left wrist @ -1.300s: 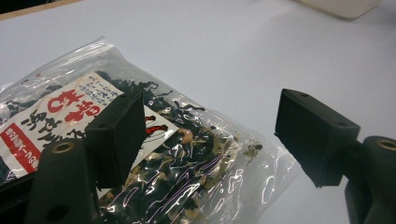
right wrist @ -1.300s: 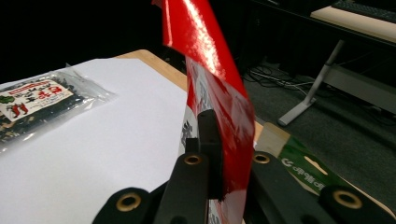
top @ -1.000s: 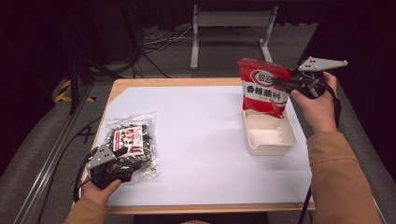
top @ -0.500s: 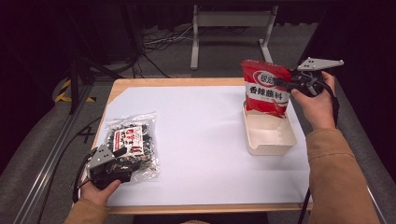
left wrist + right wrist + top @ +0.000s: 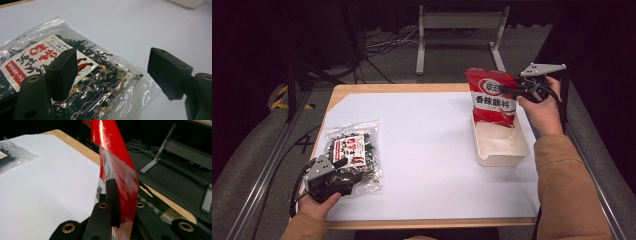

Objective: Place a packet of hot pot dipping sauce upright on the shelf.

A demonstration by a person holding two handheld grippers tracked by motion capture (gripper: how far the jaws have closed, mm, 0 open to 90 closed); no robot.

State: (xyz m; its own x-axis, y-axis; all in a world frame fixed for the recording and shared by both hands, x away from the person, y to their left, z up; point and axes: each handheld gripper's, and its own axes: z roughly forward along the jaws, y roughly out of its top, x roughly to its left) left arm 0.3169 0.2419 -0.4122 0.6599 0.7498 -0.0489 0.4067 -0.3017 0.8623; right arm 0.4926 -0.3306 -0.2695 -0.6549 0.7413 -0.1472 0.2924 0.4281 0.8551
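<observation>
The right gripper (image 5: 507, 91) pinches the red seasoning packet (image 5: 493, 97) upright over the cream tray (image 5: 507, 150); the left gripper (image 5: 111, 72), jaws wide apart and empty, rests over the clear dried-seaweed bag (image 5: 352, 154) on the white table (image 5: 427, 150).

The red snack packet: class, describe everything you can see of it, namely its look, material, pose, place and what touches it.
The red snack packet is a glossy, foil-like pouch, red with a white oval logo and a white band of dark Chinese characters. It hangs roughly upright, its lower edge at the far end of the cream rectangular tray on the right side of the table. The right gripper is clamped on its right edge, jaws closed on the film, as the right gripper view confirms. Whether its bottom touches the tray is unclear.
</observation>
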